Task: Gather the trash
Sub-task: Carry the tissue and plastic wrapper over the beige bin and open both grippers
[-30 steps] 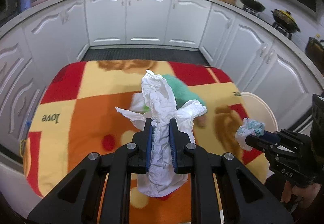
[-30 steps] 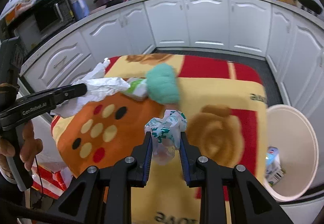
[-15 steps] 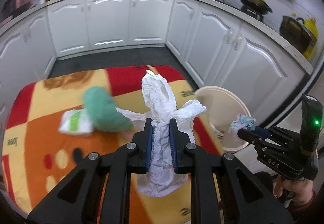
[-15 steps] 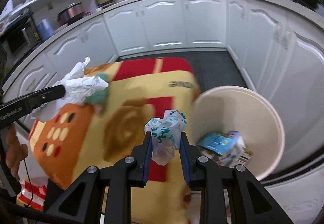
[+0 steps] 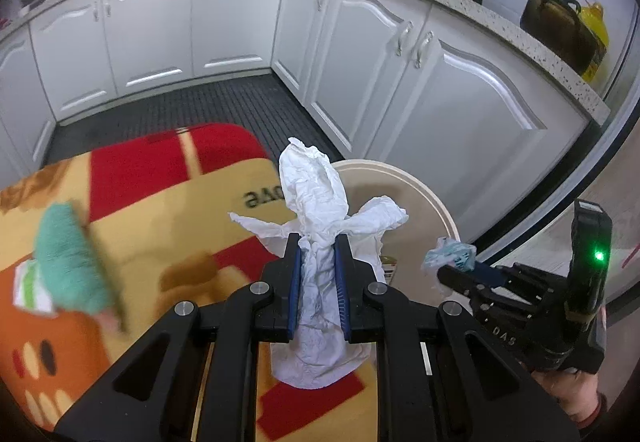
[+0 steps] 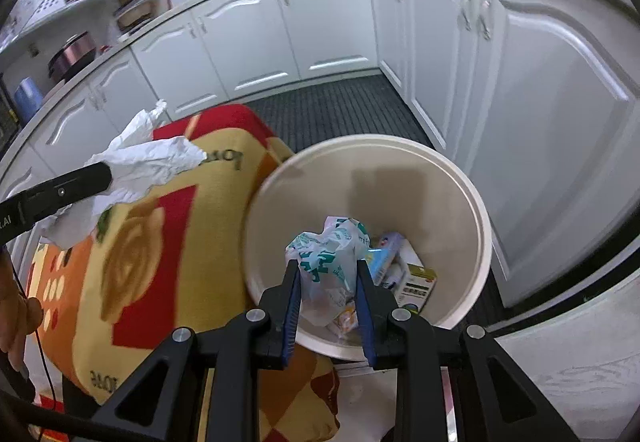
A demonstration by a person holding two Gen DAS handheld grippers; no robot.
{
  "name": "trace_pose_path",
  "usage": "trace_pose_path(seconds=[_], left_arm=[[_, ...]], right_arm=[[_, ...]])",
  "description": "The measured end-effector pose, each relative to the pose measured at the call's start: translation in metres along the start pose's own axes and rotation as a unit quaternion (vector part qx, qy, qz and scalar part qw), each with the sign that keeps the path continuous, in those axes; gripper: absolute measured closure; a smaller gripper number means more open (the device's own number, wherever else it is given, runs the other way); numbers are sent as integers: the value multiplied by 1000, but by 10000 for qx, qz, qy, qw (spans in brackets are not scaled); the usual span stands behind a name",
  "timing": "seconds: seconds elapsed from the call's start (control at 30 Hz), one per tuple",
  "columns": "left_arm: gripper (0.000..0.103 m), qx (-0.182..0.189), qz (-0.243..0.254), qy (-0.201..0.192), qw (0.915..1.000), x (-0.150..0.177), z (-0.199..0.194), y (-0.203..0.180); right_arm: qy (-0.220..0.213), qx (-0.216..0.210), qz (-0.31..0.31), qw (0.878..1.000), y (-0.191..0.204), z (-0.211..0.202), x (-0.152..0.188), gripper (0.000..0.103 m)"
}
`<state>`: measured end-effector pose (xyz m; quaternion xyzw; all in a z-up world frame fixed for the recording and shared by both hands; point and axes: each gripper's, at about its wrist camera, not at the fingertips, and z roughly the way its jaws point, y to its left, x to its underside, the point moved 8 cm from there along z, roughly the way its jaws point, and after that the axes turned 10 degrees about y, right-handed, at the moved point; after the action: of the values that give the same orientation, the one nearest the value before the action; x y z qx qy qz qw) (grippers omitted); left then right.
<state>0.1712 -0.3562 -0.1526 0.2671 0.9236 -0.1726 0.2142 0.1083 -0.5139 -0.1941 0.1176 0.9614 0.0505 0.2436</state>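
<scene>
Right up close, the right claw (image 6: 328, 282) is pinching a crumpled plastic wrapper (image 6: 330, 262) with green print, blue pads pressed hard against both its sides, and it hangs directly above the open mouth of the cream bin (image 6: 476, 202). Just beside it, the left claw (image 5: 318, 270) is clamped on a big wad of white tissue (image 5: 316, 202), the paper bursting out above and sagging below the pads; from the left view that wad sits over the near rim of the bin (image 5: 436, 198), right at the edge of the tabletop (image 5: 168, 210) with its red-and-yellow patterned cloth. So both hands are loaded and this reads as the drop-off step: carry done or nearly done, release not yet made. Down inside the bin, some cartons (image 6: 412, 278) and packets already lie at the bottom, so there's plenty of room. Next move, as I judge it: the right claw can simply spread its pads and let the wrapper fall, since it's already centred. The left needs to come a little further over the opening first, or that floppy tissue may catch the rim or land on the cloth. Light paper may also cling to the pads. Further back on the tabletop, a green cloth (image 5: 68, 262) lies on a small white and green packet (image 5: 30, 286), both blurred, likely the next pickups. Beyond that, the dark floor mat (image 5: 180, 106) and the white cabinets (image 5: 152, 30).
</scene>
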Motion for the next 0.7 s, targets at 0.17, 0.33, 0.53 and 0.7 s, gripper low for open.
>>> trace_pose_path(seconds=[0.17, 0.33, 0.53, 0.7], left_arm=[[90, -11, 117, 153, 9998, -6, 29, -16], [90, 1, 171, 281, 9995, -12, 51, -26], [90, -107, 278, 319, 9990, -14, 65, -30], [85, -18, 215, 404, 9989, -13, 76, -28]], right_arm=[[89, -2, 183, 9998, -17, 15, -1, 79], [184, -12, 372, 9991, -34, 28, -6, 79], [269, -11, 564, 9980, -47, 43, -11, 79], [307, -28, 653, 9974, -53, 51, -14, 78]])
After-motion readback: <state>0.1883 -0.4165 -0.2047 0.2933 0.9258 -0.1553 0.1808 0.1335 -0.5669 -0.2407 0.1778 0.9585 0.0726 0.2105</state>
